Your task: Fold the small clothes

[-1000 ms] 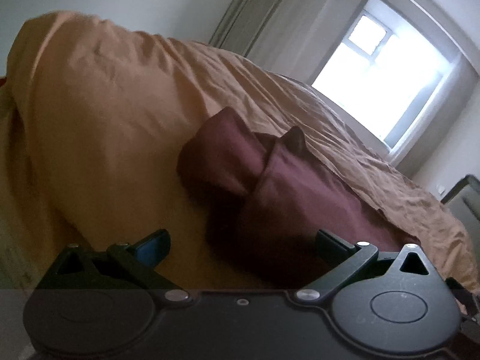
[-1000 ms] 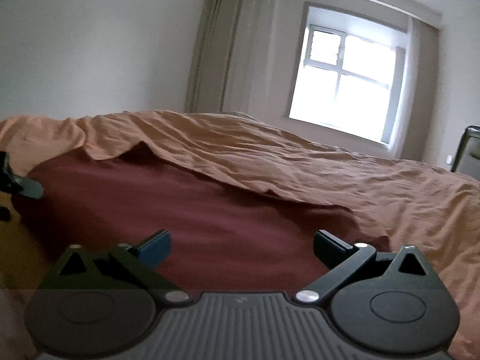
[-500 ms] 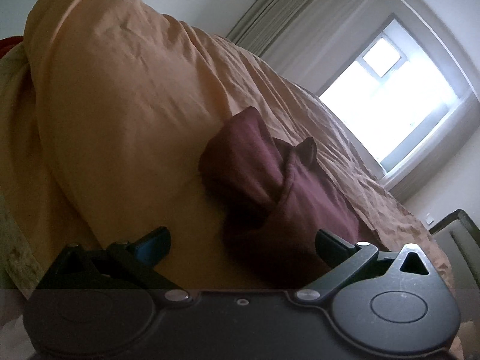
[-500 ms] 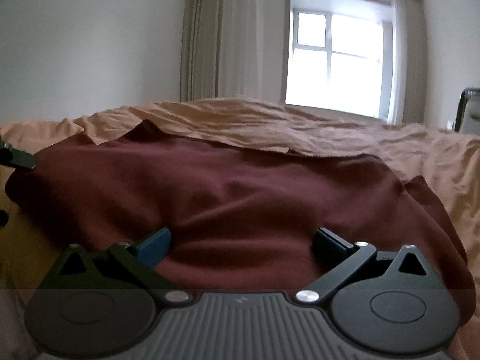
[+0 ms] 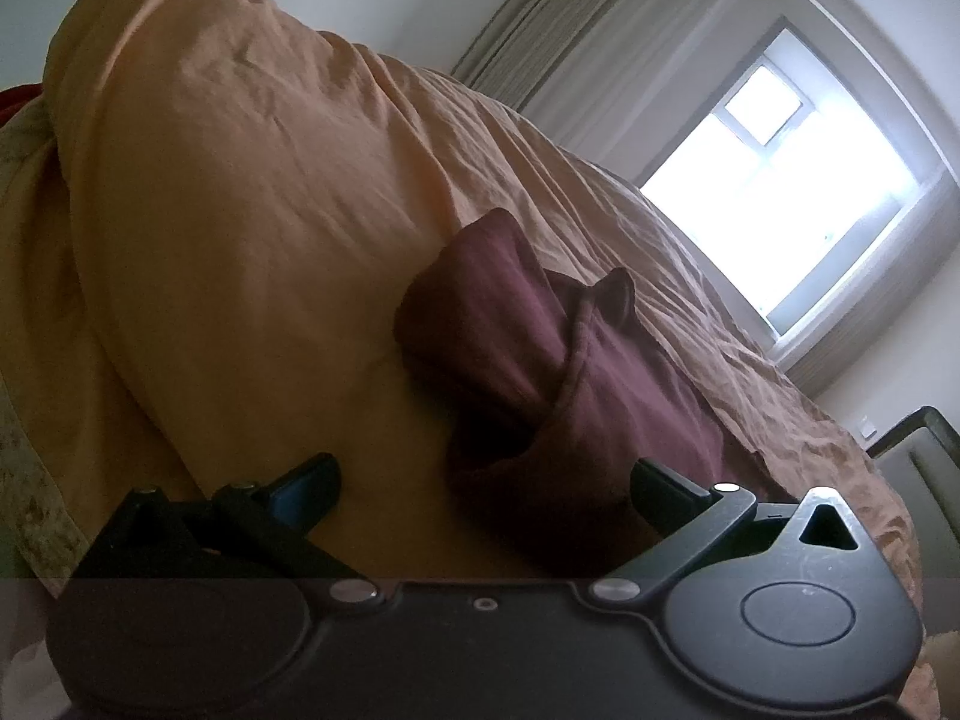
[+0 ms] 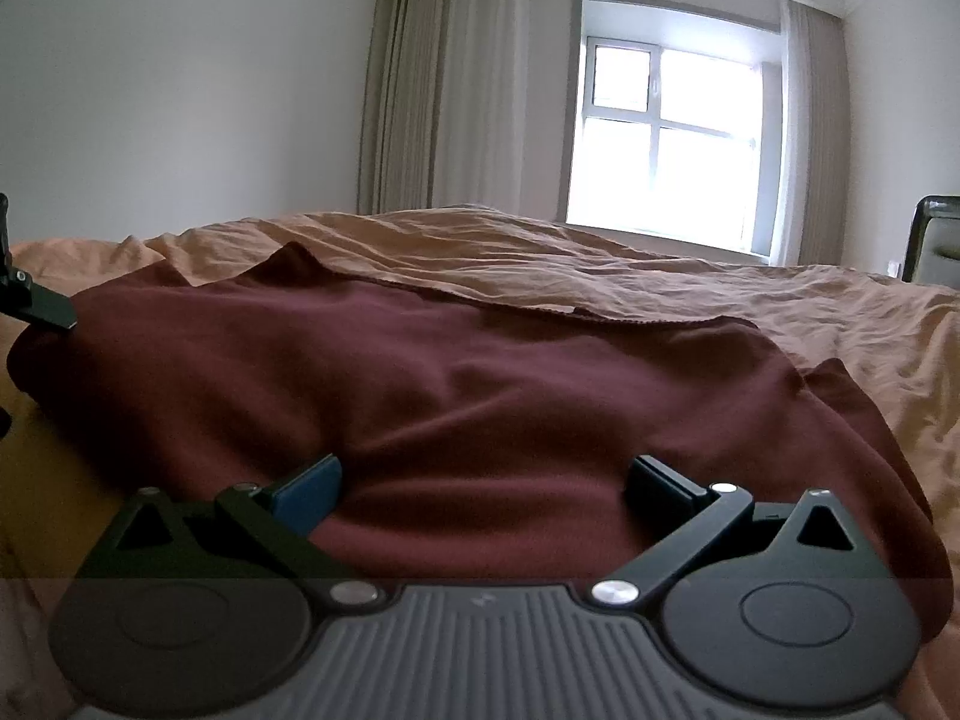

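- Here, in the left wrist view, the left gripper (image 5: 483,483) has its jaws spread wide, with nothing between them.
- The maroon garment (image 5: 540,360) lies crumpled on the orange bedsheet (image 5: 252,228), from the centre of the frame toward 5 o'clock; its near edge falls in the gap between the fingers, closer to the right one, and no grip on it shows.
- A rolled fold of the garment points toward 11 o'clock, and a seamed edge runs down its middle.
- The bed appears tilted in this view, the sheet rising to a hump at 10 o'clock.
- A bright window (image 5: 774,186) sits at 2 o'clock, with pale curtains (image 5: 606,42) beside it at 1 o'clock.
- In the right wrist view, the right gripper (image 6: 483,483) is likewise wide open and empty-handed.
- The garment (image 6: 456,378) spreads broadly across the middle of the frame, from 9 o'clock to 4 o'clock, its cloth lying between and under the open fingers.
- A flap of the bedsheet (image 6: 600,264) overlaps the garment's far edge at 12 o'clock.
- Part of the left gripper (image 6: 30,300) shows at 9 o'clock, at the garment's left end.
- The window (image 6: 672,144) stands at 1 o'clock, with a dark chair (image 6: 933,240) at 3 o'clock.
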Motion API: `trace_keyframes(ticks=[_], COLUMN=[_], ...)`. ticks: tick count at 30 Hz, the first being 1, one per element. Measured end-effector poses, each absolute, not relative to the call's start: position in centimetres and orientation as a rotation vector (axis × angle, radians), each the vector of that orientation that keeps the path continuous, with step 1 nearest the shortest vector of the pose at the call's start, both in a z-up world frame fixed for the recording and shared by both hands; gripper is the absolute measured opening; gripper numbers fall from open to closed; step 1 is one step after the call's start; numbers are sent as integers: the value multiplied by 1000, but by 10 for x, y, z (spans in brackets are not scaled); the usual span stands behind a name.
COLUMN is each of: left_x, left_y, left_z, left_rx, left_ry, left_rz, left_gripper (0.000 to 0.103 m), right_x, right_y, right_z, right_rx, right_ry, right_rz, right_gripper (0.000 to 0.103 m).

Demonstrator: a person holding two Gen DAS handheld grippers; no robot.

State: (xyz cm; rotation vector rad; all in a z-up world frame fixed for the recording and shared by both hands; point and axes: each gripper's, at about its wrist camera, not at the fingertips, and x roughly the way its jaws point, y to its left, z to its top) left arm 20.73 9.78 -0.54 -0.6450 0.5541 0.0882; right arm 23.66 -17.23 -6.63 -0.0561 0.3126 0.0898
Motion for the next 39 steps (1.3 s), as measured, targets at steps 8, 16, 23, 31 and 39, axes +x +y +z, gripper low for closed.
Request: trace_keyframes(ticks=[8, 16, 23, 31, 39], left_x=[215, 233, 227, 223, 229], left_y=[82, 89, 88, 86, 92], left_z=[-1, -17, -15, -13, -19], left_rx=[-617, -847, -850, -810, -871], left_ry=[562, 498, 448, 434, 475], left_rz=[-92, -54, -48, -75, -72], left_gripper=[102, 102, 88, 64, 66], right_x=[237, 236, 235, 235, 234], right_y=[-171, -168, -169, -169, -169], right_z=[-68, -72, -73, -73, -74], right_rx=[-68, -81, -80, -80, -81], right_ry=[303, 291, 286, 284, 278], right_rz=[82, 76, 75, 75, 73], right_gripper=[103, 103, 103, 103, 103])
